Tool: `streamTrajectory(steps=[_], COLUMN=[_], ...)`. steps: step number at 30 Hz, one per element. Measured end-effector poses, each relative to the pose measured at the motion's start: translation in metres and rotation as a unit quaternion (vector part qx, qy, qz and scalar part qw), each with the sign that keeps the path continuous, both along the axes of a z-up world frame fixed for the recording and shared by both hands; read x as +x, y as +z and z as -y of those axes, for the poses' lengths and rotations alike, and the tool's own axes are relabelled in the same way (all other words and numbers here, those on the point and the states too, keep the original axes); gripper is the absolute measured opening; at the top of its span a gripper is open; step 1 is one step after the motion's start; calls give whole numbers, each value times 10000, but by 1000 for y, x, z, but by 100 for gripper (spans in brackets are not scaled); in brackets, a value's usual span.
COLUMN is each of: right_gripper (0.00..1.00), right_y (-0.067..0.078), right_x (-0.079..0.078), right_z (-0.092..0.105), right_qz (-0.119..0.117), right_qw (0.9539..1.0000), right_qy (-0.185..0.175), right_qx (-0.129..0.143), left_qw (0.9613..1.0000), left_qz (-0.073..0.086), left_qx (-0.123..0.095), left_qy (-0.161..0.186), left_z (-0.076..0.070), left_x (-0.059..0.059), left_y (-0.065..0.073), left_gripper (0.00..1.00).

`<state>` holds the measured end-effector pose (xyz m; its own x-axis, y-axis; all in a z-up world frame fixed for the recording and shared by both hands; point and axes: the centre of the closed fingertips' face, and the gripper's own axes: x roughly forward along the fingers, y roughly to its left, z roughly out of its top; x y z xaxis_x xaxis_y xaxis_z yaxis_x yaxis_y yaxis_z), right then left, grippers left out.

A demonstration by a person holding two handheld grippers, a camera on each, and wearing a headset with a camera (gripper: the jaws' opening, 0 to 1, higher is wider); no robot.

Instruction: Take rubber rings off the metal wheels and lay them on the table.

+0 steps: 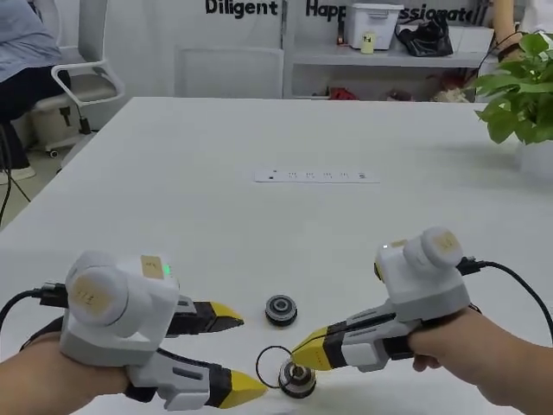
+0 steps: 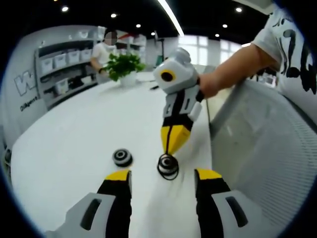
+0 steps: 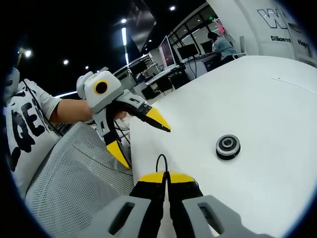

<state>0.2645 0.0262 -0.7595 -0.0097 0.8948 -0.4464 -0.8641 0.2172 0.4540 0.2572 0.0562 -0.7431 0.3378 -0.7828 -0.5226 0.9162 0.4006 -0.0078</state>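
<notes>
Head view: thin black ring (image 1: 273,348) beside metal wheel (image 1: 298,379)

A potted plant (image 1: 521,86) at the far right — a white power strip (image 1: 316,176) lies centre, a storage box (image 1: 372,24) shelved behind.

Far wheel (image 1: 281,309) behind near wheel (image 1: 298,379) on table (image 1: 259,130), socket strip (image 1: 316,176) beyond both

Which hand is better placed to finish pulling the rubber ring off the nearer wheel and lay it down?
Right. The right claw is shut on the rubber ring, which looks partly off the nearer wheel. The left claw is open, holds nothing, and would probably serve better steadying that wheel.
</notes>
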Motion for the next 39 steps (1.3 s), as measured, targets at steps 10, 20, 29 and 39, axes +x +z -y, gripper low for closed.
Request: streamTrajectory(steps=[10,20,29,39], right_gripper=[0,0,0,0], right_y=[-1,-2,-6,-10], right_x=[1,6,8,9], right_z=[-6,-13,-21,-26], right_qz=[18,28,64,83], right_qw=[10000,9999,9999,9998], right_qy=[-6,-89,-110,-129], right_qx=[-35,-43,-81,-143], left_qw=[9998,9995,9991,9987], left_qz=[-36,-71,-23,-29], left_qx=[-31,-27,-98,-140], left_qy=[168,298,419,483], left_z=[-14,-24,-29,-31], left_x=[-3,-6,-5,-6], left_y=[0,-4,-1,0], left_gripper=[53,55,59,63])
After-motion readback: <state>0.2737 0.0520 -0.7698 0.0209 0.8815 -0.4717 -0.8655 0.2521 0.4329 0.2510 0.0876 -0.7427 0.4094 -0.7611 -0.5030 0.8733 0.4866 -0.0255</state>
